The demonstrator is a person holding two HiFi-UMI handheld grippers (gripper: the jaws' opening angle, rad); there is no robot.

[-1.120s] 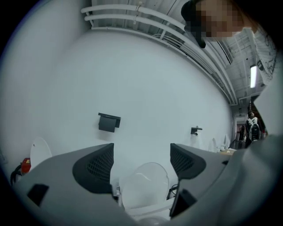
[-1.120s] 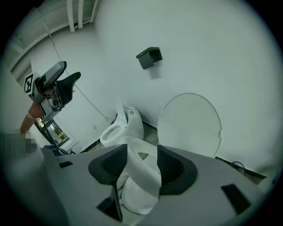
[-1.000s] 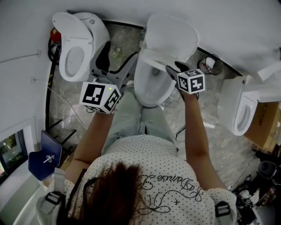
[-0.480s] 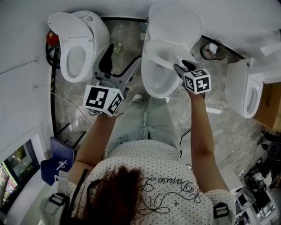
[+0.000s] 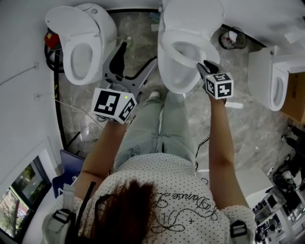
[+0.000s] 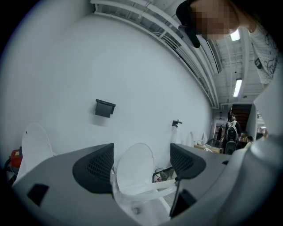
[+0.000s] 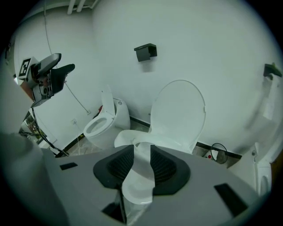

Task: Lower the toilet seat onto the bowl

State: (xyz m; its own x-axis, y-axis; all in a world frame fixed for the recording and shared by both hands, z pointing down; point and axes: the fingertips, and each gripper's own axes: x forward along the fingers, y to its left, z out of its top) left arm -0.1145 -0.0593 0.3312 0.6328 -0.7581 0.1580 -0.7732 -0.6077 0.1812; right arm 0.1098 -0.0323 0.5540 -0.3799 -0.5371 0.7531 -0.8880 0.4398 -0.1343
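Observation:
The middle toilet's bowl (image 5: 177, 78) stands before me, its lid (image 5: 193, 13) upright against the wall. The white seat ring (image 5: 167, 44) lies low over the bowl. My right gripper (image 5: 204, 66) is at the seat's right front edge. In the right gripper view the seat (image 7: 132, 137) fills the narrow gap of the right gripper (image 7: 140, 152), whose jaws are closing on it, below the lid (image 7: 179, 112). My left gripper (image 5: 137, 59) hangs left of the bowl, apart from it. The left gripper (image 6: 141, 163) is open and empty, with the lid (image 6: 135, 165) beyond it.
A second toilet (image 5: 81, 47) with its lid up stands at the left, a third (image 5: 276, 81) at the right beside a cardboard box (image 5: 295, 95). A red item (image 5: 51, 40) and cables lie by the left wall. A round wire bin (image 5: 229, 38) sits behind the middle toilet.
The seat has swung down from a raised tilt to low over the bowl. My right gripper followed it down and forward; the left gripper stayed left of the bowl.

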